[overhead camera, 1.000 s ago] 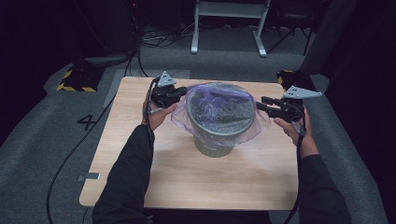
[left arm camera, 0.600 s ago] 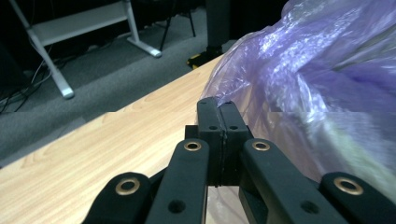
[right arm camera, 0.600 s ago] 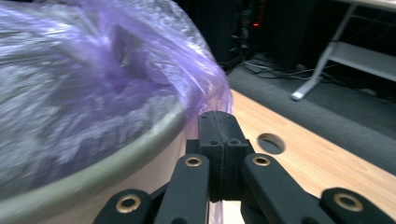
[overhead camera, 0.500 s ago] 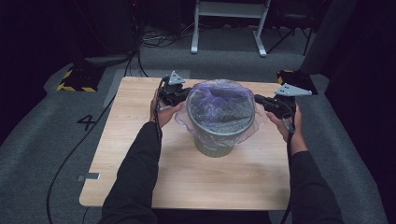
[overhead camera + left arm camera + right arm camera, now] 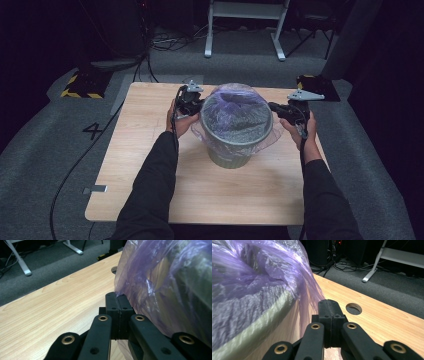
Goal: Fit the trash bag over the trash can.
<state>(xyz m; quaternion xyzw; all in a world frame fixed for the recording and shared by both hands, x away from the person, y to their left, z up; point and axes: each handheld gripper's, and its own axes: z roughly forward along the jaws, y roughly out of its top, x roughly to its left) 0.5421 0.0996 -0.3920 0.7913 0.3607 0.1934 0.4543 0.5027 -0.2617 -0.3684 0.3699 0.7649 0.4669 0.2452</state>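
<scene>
Light falls from above onto the pale wooden table [image 5: 150,165], which shows bright while the far floor sinks into darkness. The translucent purple plastic bag [image 5: 160,277] blurs close to the gripper cameras.

High view overhead, facing forward, gripper views close (table-level) — sharing purple bag [image 5: 235,107]

left gripper [image 5: 192,106]: jaws pressed together, a fold of film pinched at the tips, held level, pointing inward | right gripper [image 5: 281,109]: jaws pressed together on film, level, pointing inward | forearms: both stretched forward, well apart, dark sleeves
</scene>
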